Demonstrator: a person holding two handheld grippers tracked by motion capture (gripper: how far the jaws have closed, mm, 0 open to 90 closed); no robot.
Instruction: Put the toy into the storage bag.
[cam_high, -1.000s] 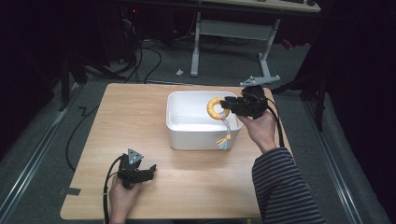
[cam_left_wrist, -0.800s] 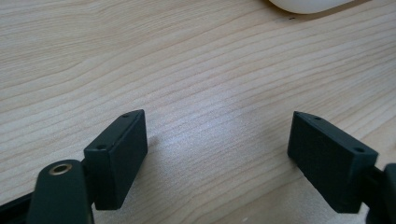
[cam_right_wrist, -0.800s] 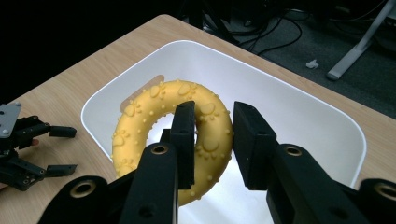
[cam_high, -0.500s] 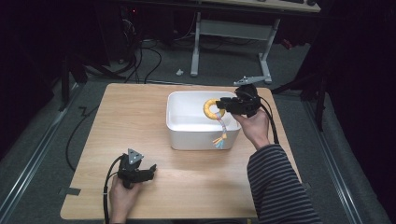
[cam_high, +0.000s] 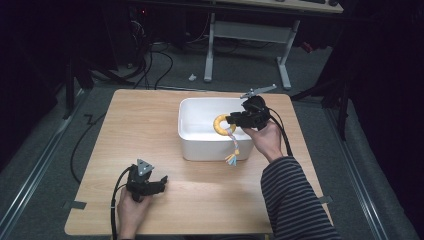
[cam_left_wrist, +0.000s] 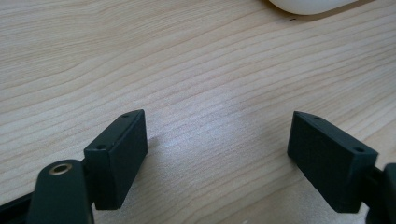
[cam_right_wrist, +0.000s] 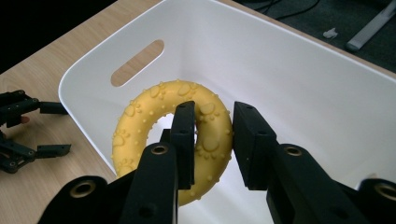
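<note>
Since the earlier frame, the yellow ring toy (cam_right_wrist: 173, 140) was lowered leftward into the white tub (cam_high: 200, 145) by the right gripper (cam_high: 235, 120), jaws clamped on its band. It seems light, rubbery, nubbed; its tassel (cam_high: 233, 155) hangs outside. The left gripper (cam_high: 152, 184) rests wide open on the desk (cam_high: 125, 130).

A light wooden table (cam_high: 150, 130) stands on grey floor (cam_high: 45, 165). Beyond its far edge stands a white desk frame (cam_high: 250, 35), with black cables (cam_high: 160, 60) lying on the floor to its left.
</note>
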